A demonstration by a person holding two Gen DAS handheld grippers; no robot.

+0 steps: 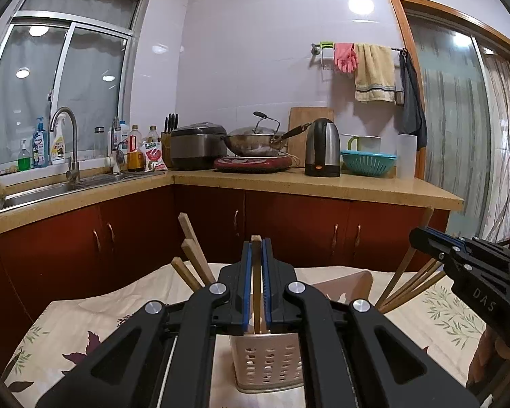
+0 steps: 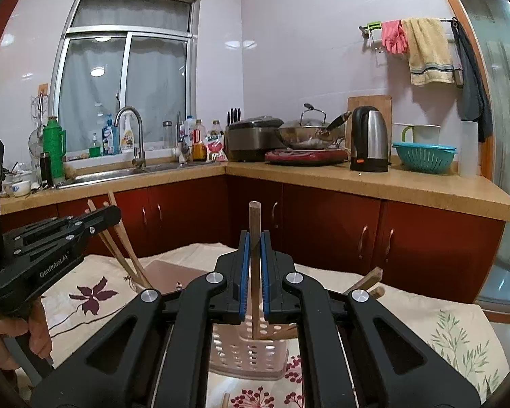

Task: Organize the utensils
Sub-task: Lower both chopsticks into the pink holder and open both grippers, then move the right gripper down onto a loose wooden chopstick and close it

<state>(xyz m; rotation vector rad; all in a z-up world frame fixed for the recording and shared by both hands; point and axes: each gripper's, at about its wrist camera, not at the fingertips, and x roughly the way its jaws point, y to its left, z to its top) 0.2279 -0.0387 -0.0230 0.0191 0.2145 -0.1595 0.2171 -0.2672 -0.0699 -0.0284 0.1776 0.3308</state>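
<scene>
My left gripper (image 1: 256,255) is shut on a wooden chopstick (image 1: 256,292) held upright, its lower end inside a beige perforated utensil holder (image 1: 268,363) on the table. Several more chopsticks (image 1: 192,255) lean out of that holder to the left. My right gripper (image 2: 254,255) is shut on another chopstick (image 2: 254,238), upright, its lower end in a second beige perforated holder (image 2: 244,350). More chopsticks (image 2: 365,280) lean out to its right. The right gripper also shows in the left wrist view (image 1: 425,238), the left gripper in the right wrist view (image 2: 108,214).
Both holders stand on a floral tablecloth (image 2: 95,292). A chopstick end (image 2: 225,401) lies on the cloth near the front edge. Beyond are red cabinets (image 1: 289,227) and a counter with sink (image 1: 51,187), wok (image 1: 255,139) and kettle (image 1: 323,149).
</scene>
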